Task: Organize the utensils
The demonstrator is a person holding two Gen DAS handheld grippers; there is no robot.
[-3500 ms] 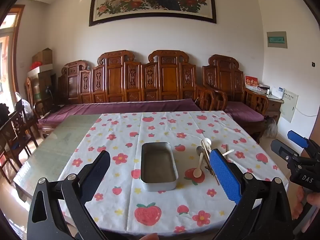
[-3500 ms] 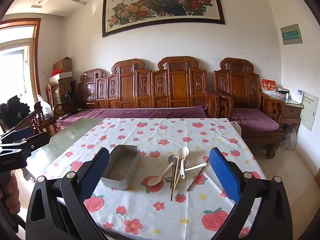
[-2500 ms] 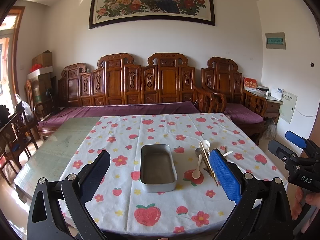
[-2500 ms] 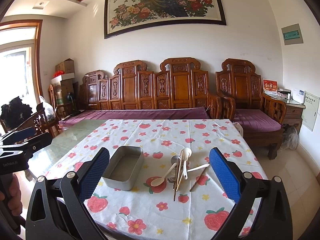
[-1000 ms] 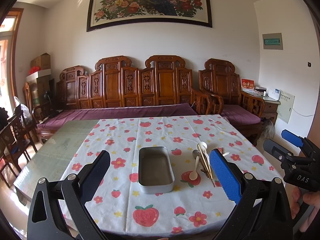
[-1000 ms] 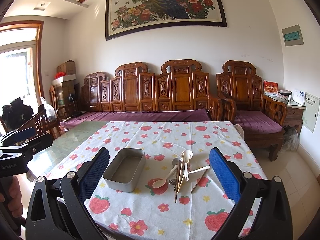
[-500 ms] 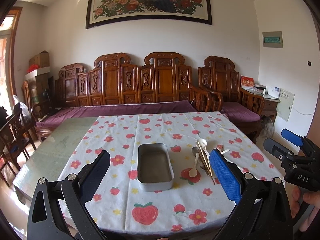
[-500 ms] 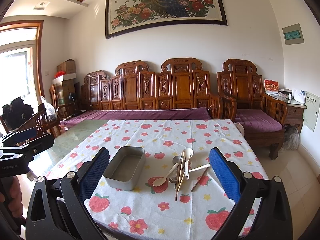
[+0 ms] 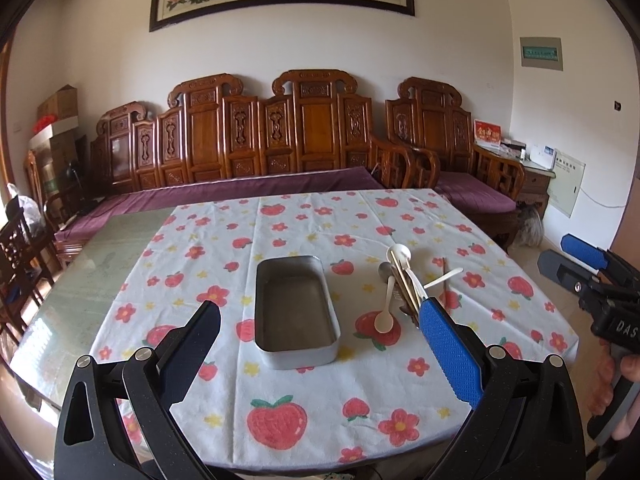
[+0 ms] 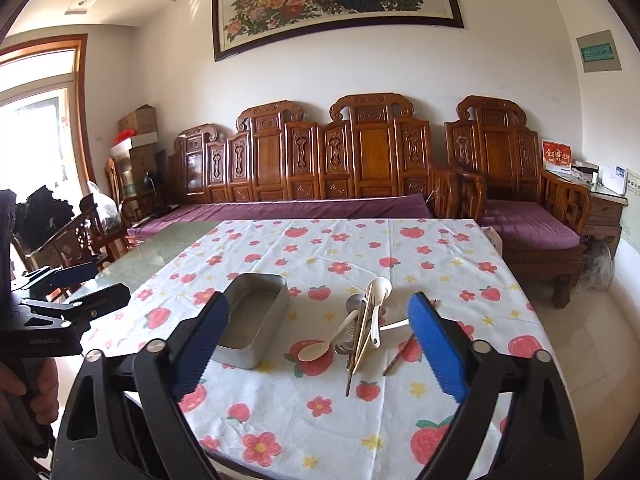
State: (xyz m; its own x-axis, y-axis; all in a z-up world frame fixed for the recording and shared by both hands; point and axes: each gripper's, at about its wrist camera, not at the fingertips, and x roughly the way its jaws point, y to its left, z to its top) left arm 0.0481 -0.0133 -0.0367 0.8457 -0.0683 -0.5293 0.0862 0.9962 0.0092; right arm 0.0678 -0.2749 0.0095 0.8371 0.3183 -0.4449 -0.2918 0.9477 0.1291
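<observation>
Both grippers spread wide, holding nothing.

Left wrist view: my left gripper (image 9: 320, 334) hangs above the near table edge, jaws fully apart, framing the rectangular grey metal tin (image 9: 295, 308). Tin is empty and sits mid-cloth on the white tablecloth with red strawberries and flowers (image 9: 280, 400). Just to its right lies the utensil pile (image 9: 404, 292): a cream plastic spoon (image 9: 386, 312) with its bowl toward me, wooden chopsticks (image 9: 405, 286) crossing a white ladle-type spoon (image 9: 402, 256), and some metal cutlery underneath that I can't sort out. My right gripper (image 9: 576, 264) shows at the far right edge, off the table.

Versus half a second ago this view has pitched down and closed in: the tin and pile sit larger and lower, and the wall painting is cropped. Nothing on the table has moved. So I read this as the approach starting, no utensil sorted yet.

Right wrist view: my right gripper (image 10: 318, 322) is also open, jaws bracketing the tin (image 10: 254, 320) on the left and the pile (image 10: 360, 328) dead ahead. Chopsticks (image 10: 360, 344) point toward me, the cream spoon (image 10: 320, 346) angles left of them, and one brown stick (image 10: 398, 350) lies apart on the right. Same change here: closer and tilted down, pile untouched.

Judgement: the right side is best placed for the first pick. The pile is tangled, so lifting one piece could drag others.
</observation>
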